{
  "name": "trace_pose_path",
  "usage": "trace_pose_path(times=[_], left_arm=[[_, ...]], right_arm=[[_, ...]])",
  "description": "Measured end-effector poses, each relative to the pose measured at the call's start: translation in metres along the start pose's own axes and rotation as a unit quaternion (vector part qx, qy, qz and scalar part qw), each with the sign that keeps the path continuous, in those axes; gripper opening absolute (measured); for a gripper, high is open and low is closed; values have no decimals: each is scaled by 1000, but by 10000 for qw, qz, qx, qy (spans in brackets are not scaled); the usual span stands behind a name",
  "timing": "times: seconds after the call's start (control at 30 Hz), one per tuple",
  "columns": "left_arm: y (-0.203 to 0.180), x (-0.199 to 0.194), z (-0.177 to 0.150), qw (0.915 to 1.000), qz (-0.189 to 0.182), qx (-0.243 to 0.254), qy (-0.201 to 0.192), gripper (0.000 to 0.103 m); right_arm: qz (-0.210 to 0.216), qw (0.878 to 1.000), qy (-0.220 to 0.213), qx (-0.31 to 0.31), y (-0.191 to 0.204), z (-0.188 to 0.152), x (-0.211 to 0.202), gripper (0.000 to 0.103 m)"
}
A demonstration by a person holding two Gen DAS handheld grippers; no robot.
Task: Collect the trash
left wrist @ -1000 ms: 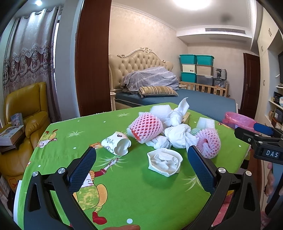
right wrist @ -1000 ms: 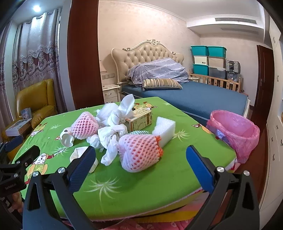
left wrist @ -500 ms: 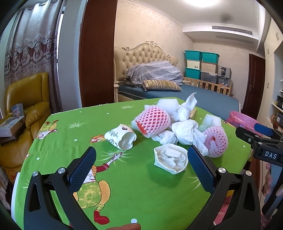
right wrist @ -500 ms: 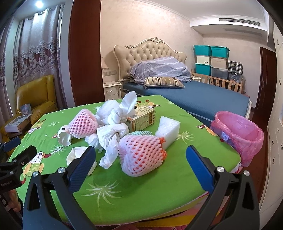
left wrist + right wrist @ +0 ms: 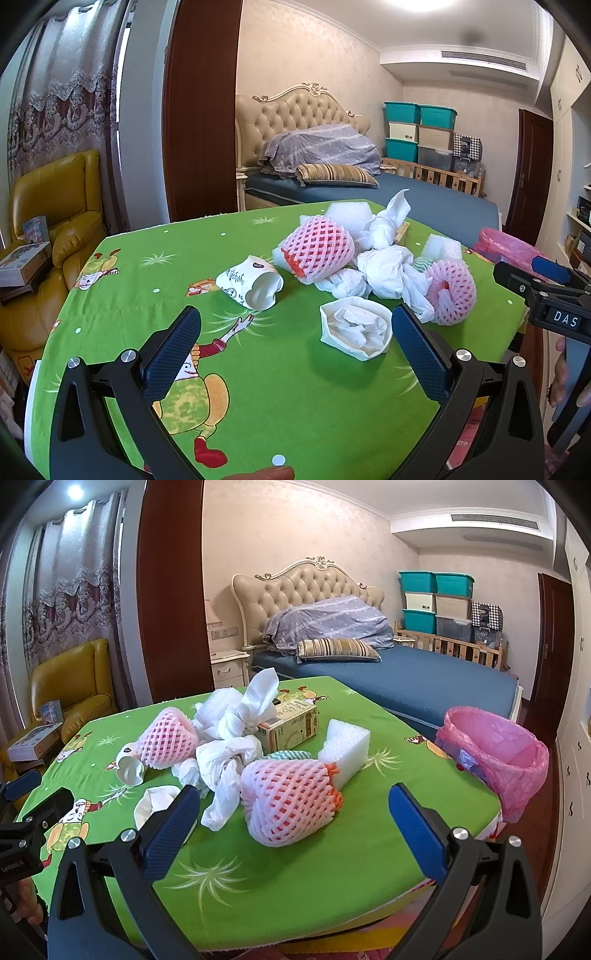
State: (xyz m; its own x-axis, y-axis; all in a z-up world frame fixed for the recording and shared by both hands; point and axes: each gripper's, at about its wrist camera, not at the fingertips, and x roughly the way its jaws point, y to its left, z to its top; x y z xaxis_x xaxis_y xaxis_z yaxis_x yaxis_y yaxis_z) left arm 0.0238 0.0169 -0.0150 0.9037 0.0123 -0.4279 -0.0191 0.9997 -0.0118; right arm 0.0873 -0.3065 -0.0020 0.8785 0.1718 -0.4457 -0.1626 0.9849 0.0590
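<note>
showing both grippers spread, only the right view [image 5: 291, 812] reveals the carton [image 5: 290, 726].

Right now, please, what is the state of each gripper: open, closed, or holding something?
Left gripper: open, holding nothing, above the green cartoon tablecloth.
Right gripper: open, holding nothing, facing the pink foam net sleeve.

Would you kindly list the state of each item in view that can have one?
left hand-held gripper: open, empty
right hand-held gripper: open, empty
paper cup: on its side, mouth towards camera
crushed paper cup: upright, stuffed with tissue
carton: lying flat
pink-lined bin: open at the table's edge
</note>
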Motion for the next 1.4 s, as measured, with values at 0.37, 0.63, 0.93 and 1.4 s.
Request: trace_pose_path(times=[0.37,0.63,0.93,1.4], left_arm=[[1,7,1,9999,-102,119,8,97],[5,12,1,9998,-109,174,-8,97],[2,8,0,9994,-182,278,-134,97],[9,6,1,9996,-168,130,-186,97]], right_arm=[[8,10000,-23,7,0,-1,-1,99],[-5,10000,-13,-29,2,-3,-2,99],[-51,9998,-178,-110,4,-2,-8,99],[-71,9999,16,-78,1,-7,0,99]])
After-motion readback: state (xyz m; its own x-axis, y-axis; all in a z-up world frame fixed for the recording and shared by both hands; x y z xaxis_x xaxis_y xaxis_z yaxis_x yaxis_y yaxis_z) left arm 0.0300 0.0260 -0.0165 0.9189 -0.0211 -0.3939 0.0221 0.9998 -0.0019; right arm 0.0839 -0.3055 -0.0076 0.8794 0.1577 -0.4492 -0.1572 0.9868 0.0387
